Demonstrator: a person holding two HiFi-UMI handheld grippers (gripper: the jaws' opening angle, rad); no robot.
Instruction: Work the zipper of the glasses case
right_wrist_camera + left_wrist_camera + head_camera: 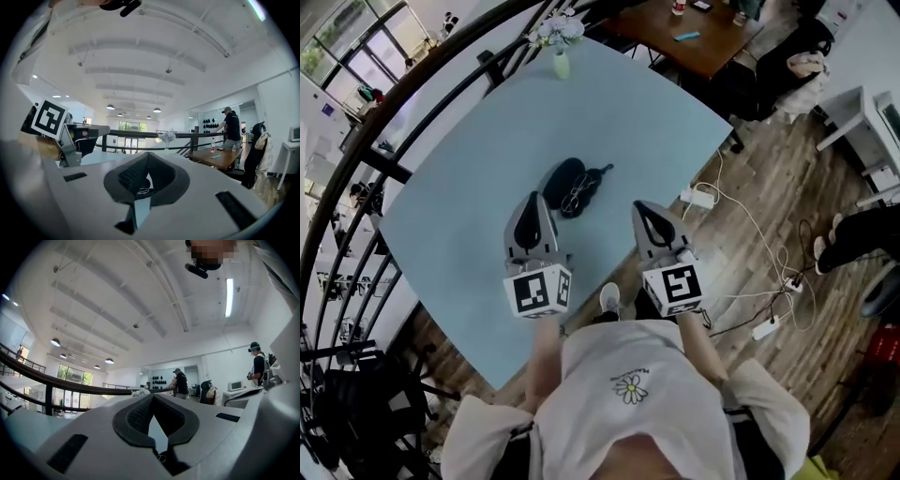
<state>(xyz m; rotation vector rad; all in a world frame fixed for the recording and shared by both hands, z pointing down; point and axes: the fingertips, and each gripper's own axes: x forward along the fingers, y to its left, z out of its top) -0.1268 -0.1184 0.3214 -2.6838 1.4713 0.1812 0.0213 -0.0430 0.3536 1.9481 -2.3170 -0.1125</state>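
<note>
The black glasses case (562,178) lies open on the light blue table (469,216), with a pair of glasses (577,195) resting in its right half and a zipper tab (605,171) sticking out to the right. My left gripper (534,198) hovers just short of the case, its jaws shut and empty. My right gripper (639,205) is held off the table's right edge, also shut and empty. In the left gripper view the pads (136,416) meet at the tip of the gripper (152,396). The right gripper view shows the same on the right gripper (147,153), with the glasses (140,191) glimpsed through the gap.
A small vase of white flowers (560,39) stands at the table's far corner. Behind it is a wooden table (689,37). Cables and power strips (766,328) lie on the wood floor to the right. A black railing (366,141) runs along the left. People stand in the background (179,383).
</note>
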